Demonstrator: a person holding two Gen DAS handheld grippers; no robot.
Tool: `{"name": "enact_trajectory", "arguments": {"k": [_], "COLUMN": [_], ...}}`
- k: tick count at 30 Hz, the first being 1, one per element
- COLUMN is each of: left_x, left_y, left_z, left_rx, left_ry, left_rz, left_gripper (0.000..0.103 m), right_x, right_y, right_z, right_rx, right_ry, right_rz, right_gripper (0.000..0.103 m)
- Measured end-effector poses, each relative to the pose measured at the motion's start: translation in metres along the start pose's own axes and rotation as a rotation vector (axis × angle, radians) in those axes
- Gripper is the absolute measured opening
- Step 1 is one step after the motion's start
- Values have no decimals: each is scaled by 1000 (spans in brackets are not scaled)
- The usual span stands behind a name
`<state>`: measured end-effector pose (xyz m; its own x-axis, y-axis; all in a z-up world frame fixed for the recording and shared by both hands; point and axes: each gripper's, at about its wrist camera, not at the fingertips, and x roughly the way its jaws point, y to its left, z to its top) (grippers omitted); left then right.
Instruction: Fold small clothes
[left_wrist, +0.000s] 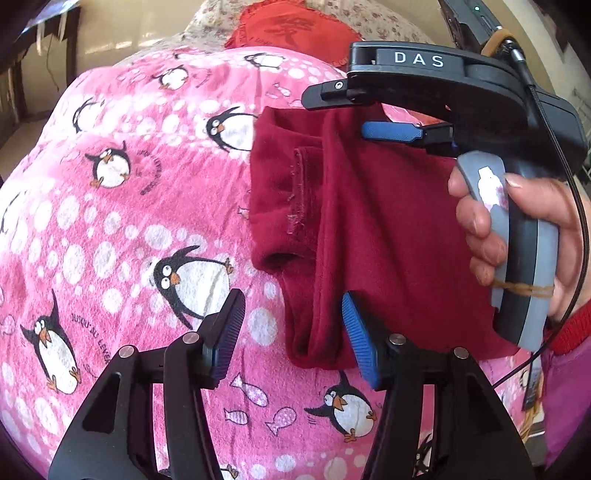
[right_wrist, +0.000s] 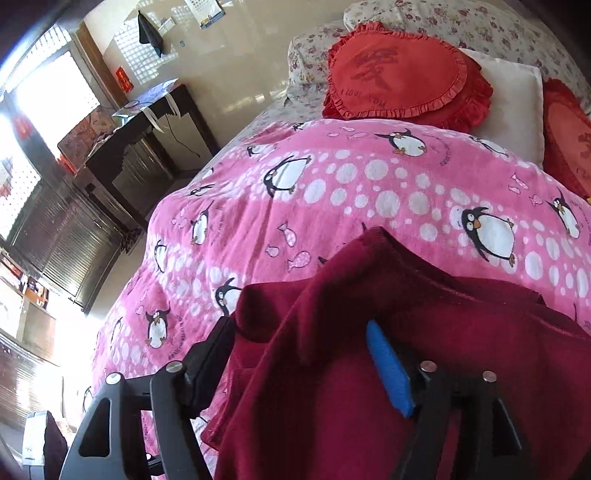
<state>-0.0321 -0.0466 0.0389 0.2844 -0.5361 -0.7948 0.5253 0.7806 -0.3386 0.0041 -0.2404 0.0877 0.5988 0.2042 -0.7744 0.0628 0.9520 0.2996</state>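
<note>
A small dark red garment (left_wrist: 369, 229) lies folded lengthwise on a pink penguin blanket (left_wrist: 129, 221). My left gripper (left_wrist: 293, 332) is at its near edge with the jaws apart. The right blue pad (left_wrist: 358, 336) touches the cloth's lower fold and the left pad (left_wrist: 229, 332) stands clear over the blanket. A person's hand (left_wrist: 480, 221) holds my right gripper (left_wrist: 365, 112) over the garment's far edge. In the right wrist view the garment (right_wrist: 406, 302) drapes loosely between and over the wide-set fingers of the right gripper (right_wrist: 301, 362). Neither pad pinches it.
The blanket (right_wrist: 332, 192) covers a bed. Red heart-shaped cushions (right_wrist: 399, 74), a white pillow (right_wrist: 513, 96) and floral bedding lie at the far end. A dark wooden desk (right_wrist: 140, 147) stands past the bed's left edge, under a bright window.
</note>
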Motion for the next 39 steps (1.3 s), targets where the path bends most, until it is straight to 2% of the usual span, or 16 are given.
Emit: {"name": "enact_trajectory", "arguments": {"k": [2, 4, 6, 9, 11, 13, 15, 17, 18, 20, 24, 28, 32, 33, 35, 39], "left_x": [-2, -6, -8, -8, -5, -2, -1, -1, -1, 2, 11, 4, -22, -24, -24, -20], "left_y": [5, 9, 15, 25, 31, 34, 34, 31, 30, 30, 18, 16, 32, 36, 41, 39], "left_z": [-1, -4, -6, -10, -9, -8, -6, -3, 1, 9, 23, 25, 28, 29, 34, 39], "left_rx": [-10, -7, 4, -11, -29, -39, -28, -15, -13, -16, -33, -16, -41, -40, -43, -60], "left_ry": [1, -6, -7, -7, 0, 2, -3, -15, -20, -33, -14, -9, -69, -60, -56, -52], "left_rz": [3, 9, 9, 7, -2, -5, -3, -4, -8, -19, -56, -108, -177, -196, -199, -211], "left_gripper": [55, 55, 55, 60, 60, 60, 60, 60, 60, 61, 62, 61, 62, 64, 78, 80], "right_x": [12, 27, 39, 57, 66, 67, 56, 38, 30, 14, 1, -2, -4, -1, 3, 8], "right_y": [15, 30, 46, 60, 68, 69, 62, 47, 39, 24, 1, -2, -2, -3, -5, -7], "right_z": [1, 1, 0, -4, -10, -14, -14, -7, -4, -1, -1, -6, -7, -6, -2, 1], "right_rx": [-52, -124, -203, -265, -331, -368, -357, -286, -249, -189, -90, -68, -68, -64, -46, -7], "right_ry": [35, 63, 71, 96, 99, 82, 57, 59, 61, 46, 37, 38, 44, 48, 58, 72], "right_rz": [-44, -130, -204, -301, -372, -404, -400, -299, -258, -183, -103, -74, -55, -49, -25, 12], "right_gripper": [75, 81, 94, 102, 102, 92, 65, 33, 26, 22, 21, 21, 21, 21, 21, 21]}}
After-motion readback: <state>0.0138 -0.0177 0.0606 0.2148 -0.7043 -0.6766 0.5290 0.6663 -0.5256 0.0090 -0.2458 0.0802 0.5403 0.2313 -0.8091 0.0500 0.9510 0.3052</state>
